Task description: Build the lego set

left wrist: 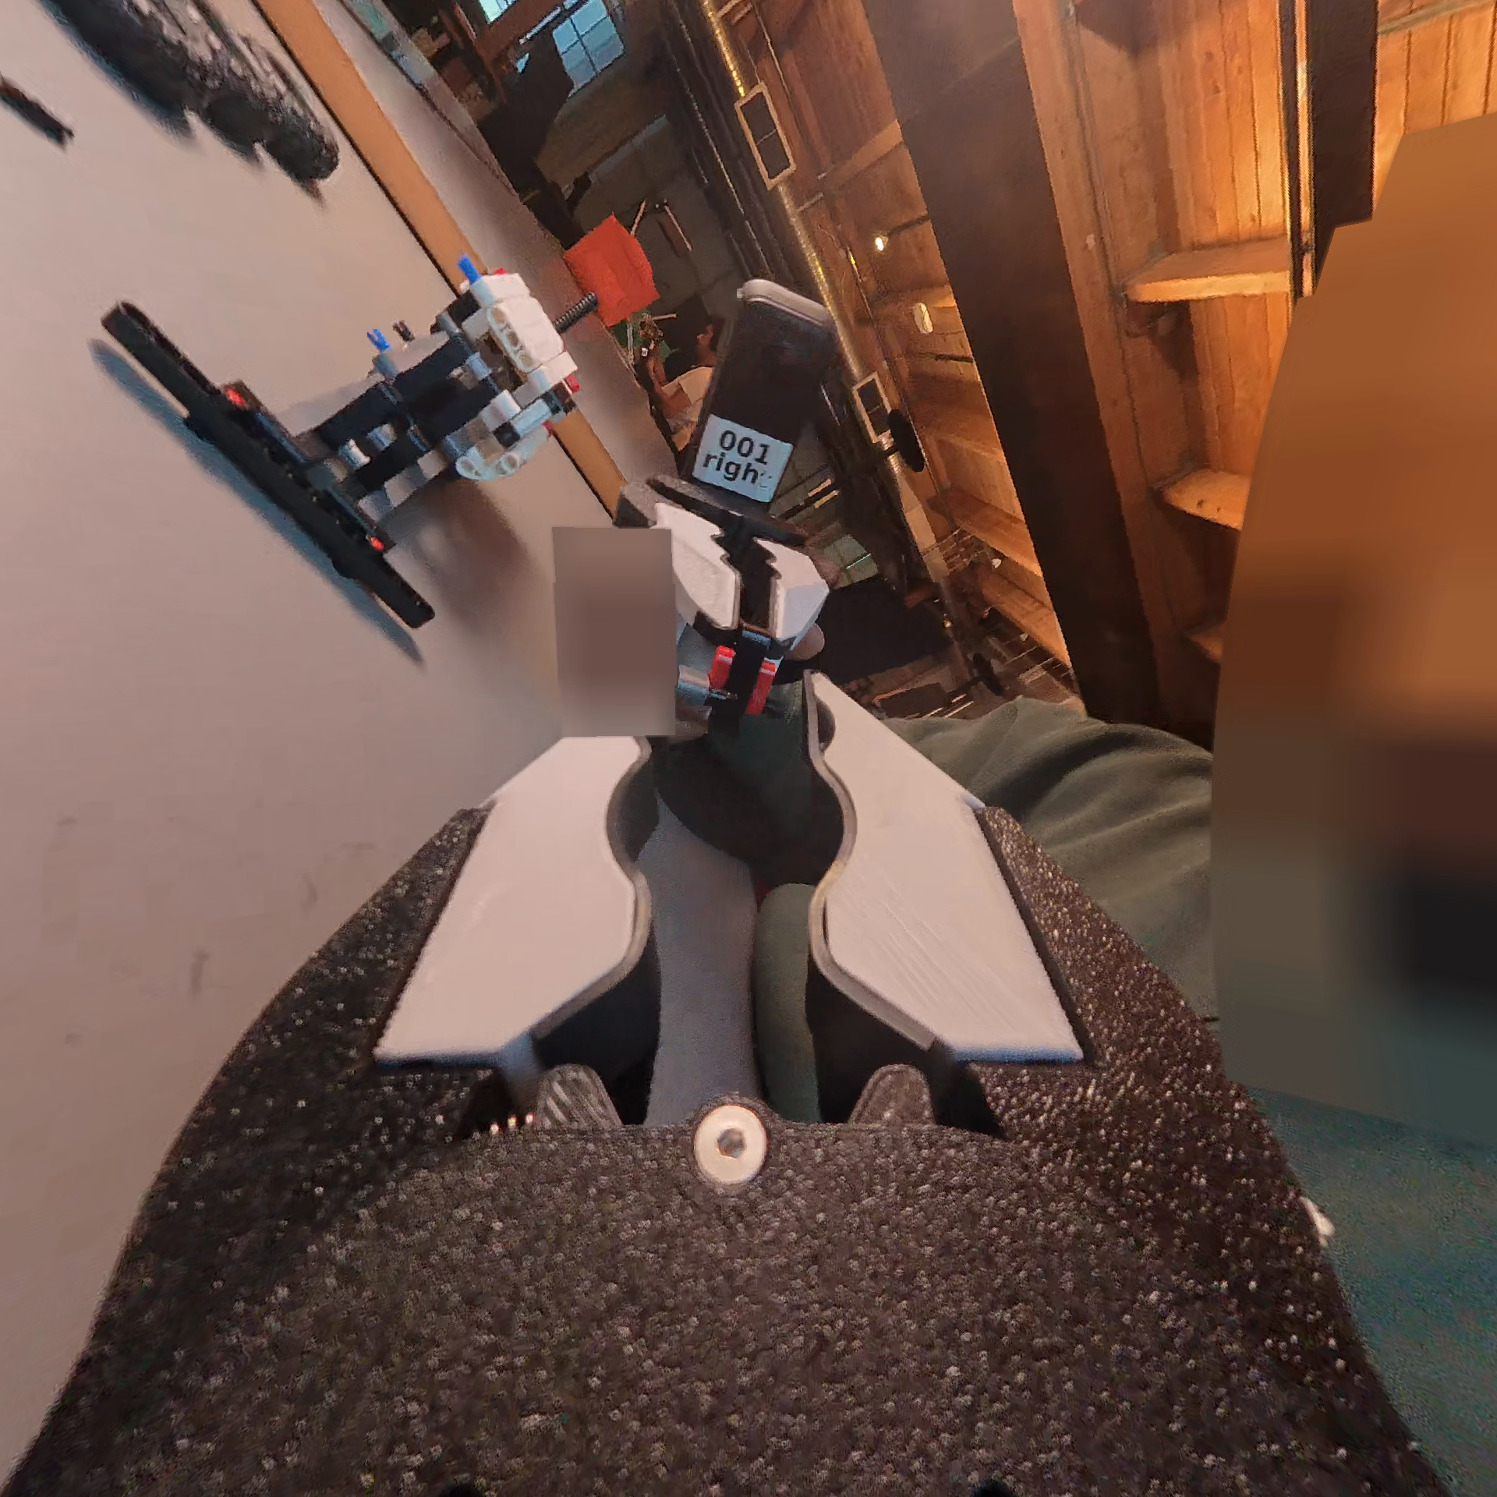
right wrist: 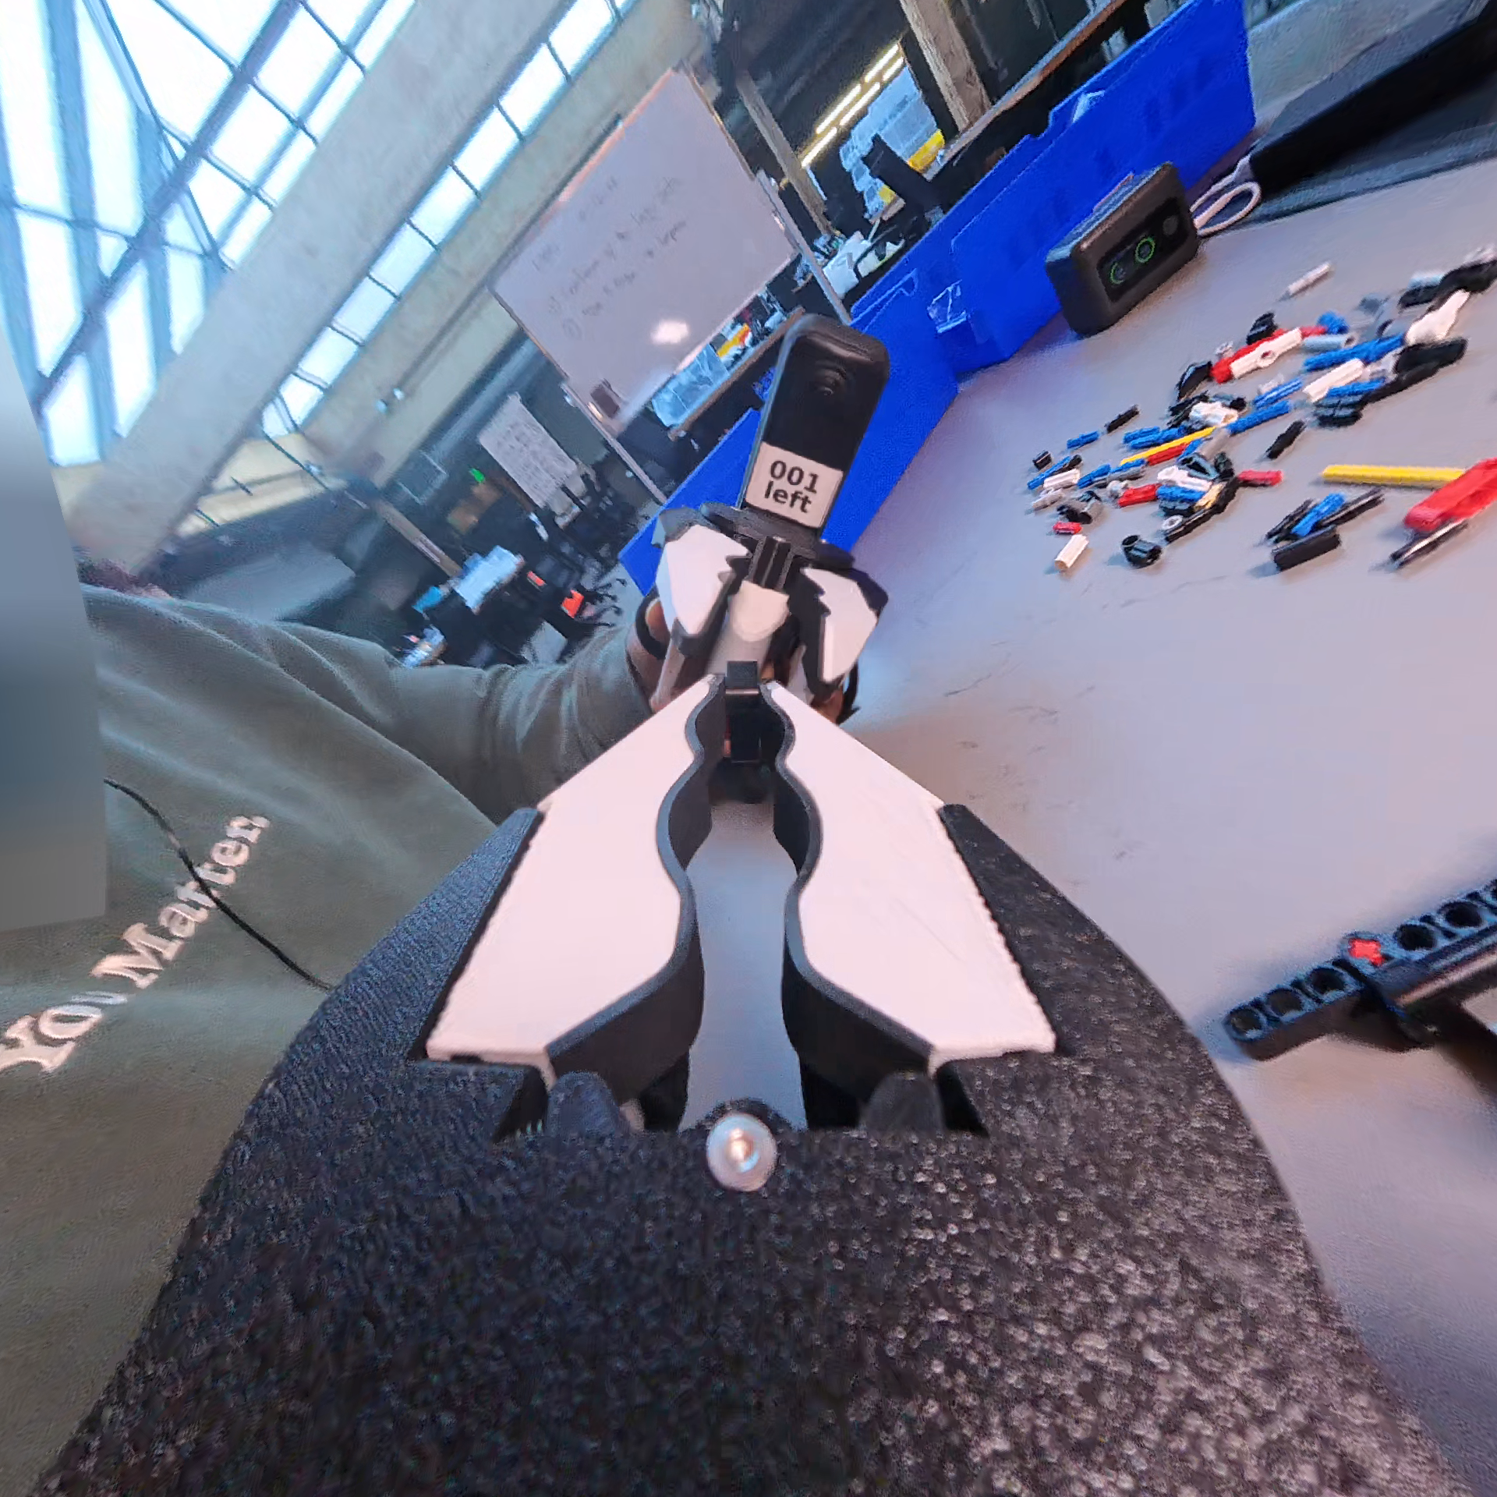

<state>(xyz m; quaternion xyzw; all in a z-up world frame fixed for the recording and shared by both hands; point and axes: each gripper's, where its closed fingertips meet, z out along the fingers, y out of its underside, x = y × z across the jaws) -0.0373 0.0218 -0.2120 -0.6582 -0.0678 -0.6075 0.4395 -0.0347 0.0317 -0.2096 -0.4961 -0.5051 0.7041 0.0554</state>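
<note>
Left wrist view: the left tool point(left wrist: 729, 729), jaws apart, faces the right tool point(left wrist: 749, 648), which grips a small red-and-black lego piece point(left wrist: 741, 672); the partly built lego model point(left wrist: 389, 413) sits on the tabletop point(left wrist: 162, 810). Right wrist view: the right tool point(right wrist: 739, 688) is clamped on that black piece point(right wrist: 741, 680); loose lego parts point(right wrist: 1231, 437) lie scattered on the tabletop.

Right hand-held gripper point(right wrist: 739, 695) up off the tabletop point(right wrist: 1093, 778), its white fingers point(right wrist: 616, 850) pinched almost together on a small black lego piece point(right wrist: 741, 729). Facing it nose to nose, the left hand-held gripper point(right wrist: 761, 628), carried by a hand point(right wrist: 648, 640) in a green sleeve point(right wrist: 340, 713); what sits at its tips is hard to make out. Off to the right, a scatter of loose lego pieces point(right wrist: 1264, 437): blue, black, red, white, yellow. Near the bottom right edge lies a black holed beam point(right wrist: 1361, 972) with a red pin. Farther back, a black box-like device point(right wrist: 1122, 251) beside a blue bin point(right wrist: 1012, 235).
</note>
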